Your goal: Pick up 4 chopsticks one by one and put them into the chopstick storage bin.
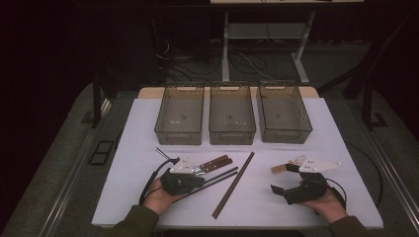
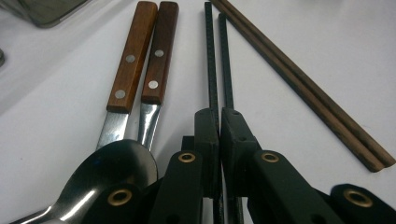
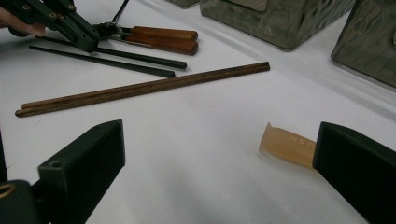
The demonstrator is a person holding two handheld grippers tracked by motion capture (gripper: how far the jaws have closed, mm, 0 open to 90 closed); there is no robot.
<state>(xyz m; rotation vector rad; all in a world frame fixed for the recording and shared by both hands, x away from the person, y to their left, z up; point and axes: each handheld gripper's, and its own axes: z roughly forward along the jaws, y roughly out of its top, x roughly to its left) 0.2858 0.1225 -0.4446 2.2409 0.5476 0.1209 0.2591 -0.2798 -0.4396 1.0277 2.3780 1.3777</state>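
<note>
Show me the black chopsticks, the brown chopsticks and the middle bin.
Black chopsticks (image 2: 211, 60), left gripper view, on the left stick's shaft.
Brown chopsticks (image 3: 140, 88), right gripper view, mid-length of the pair.
Middle bin (image 1: 231, 135), high view, on its near wall.

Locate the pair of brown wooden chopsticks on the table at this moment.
In the high view the brown wooden chopsticks lie diagonally at the table's middle, just right of the black chopsticks and in front of the middle bin.
</note>
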